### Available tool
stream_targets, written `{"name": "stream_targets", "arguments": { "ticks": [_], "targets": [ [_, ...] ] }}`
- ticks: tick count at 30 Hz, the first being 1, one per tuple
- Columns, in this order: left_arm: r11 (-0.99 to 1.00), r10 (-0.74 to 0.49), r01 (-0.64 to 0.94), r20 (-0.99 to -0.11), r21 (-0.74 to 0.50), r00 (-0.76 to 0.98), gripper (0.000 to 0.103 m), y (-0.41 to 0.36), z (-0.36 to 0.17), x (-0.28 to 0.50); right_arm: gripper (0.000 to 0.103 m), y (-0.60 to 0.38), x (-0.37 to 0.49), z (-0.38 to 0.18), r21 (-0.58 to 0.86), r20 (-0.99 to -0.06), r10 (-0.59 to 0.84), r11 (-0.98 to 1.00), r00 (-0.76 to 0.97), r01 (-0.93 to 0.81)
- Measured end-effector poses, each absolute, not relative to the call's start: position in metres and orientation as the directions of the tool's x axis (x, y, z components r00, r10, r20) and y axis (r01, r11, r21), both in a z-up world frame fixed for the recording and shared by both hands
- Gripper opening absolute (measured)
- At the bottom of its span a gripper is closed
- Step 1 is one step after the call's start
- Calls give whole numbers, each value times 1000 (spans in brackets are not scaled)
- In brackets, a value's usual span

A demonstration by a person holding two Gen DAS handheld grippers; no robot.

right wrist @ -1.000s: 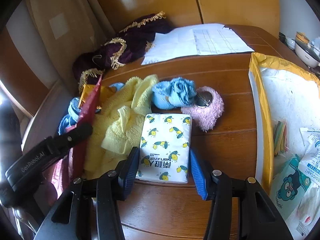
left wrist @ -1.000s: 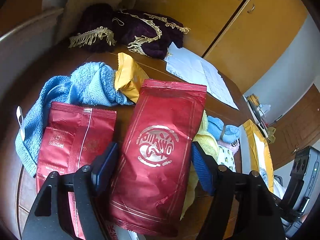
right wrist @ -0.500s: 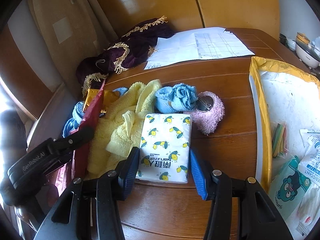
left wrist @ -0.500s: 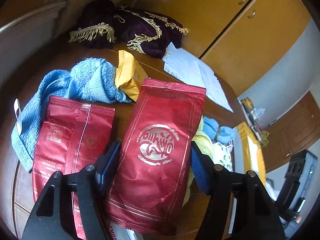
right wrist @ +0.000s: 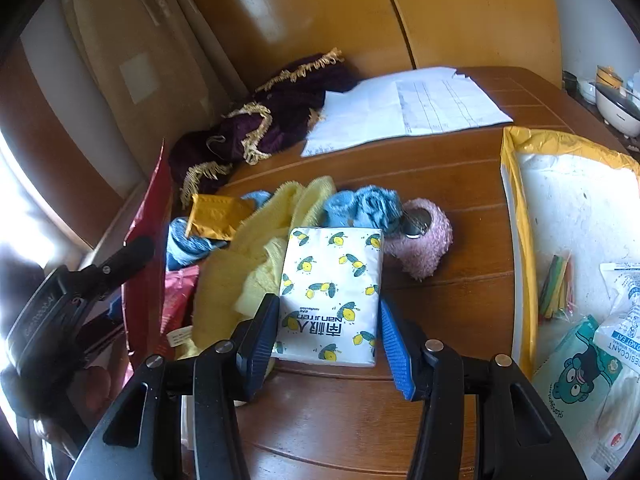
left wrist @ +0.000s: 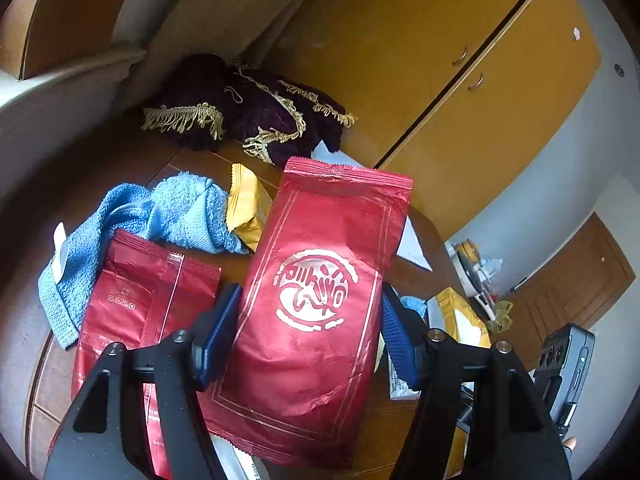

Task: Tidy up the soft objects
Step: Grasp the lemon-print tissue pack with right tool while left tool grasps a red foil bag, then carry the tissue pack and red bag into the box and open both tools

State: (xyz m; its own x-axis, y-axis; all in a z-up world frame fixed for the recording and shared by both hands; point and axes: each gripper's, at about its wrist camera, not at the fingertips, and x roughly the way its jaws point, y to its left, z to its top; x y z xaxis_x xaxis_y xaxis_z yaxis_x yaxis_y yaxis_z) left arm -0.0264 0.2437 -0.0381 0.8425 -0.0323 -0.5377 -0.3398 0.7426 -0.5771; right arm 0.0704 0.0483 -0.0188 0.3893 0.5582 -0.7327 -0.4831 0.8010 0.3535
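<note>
Your left tool (left wrist: pixel 310 336) grips the large red foil pouch (left wrist: pixel 316 308), lifted above the table (right wrist: pixel 440 176). Your right tool (right wrist: pixel 328 336) straddles the lemon-print tissue pack (right wrist: pixel 330 292), whether clamped is unclear. Towels and a second pouch lie unsorted; most remains.

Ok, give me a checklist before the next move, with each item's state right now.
1. Left gripper clamped on the red pouch: ok, the pouch is up off the table.
2. Right gripper straddling the tissue pack: ok.
3. Right gripper pressing on the pack: cannot tell.
4. Tissue pack clear of the yellow towel: not ok, the towel touches its left edge.
</note>
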Motion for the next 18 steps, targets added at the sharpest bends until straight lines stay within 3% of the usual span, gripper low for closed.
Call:
{"name": "stream_targets", "arguments": {
  "ticks": [6,18],
  "targets": [
    [736,-30,-326,-511,-593,859,65,239,-32,-33,51,32,59,5,403,-661,639,745,394,-532],
    [796,-184,-155,-478,-585,859,66,143,17,-14,51,-60,89,42,425,-602,639,765,480,-484]
  ]
}}
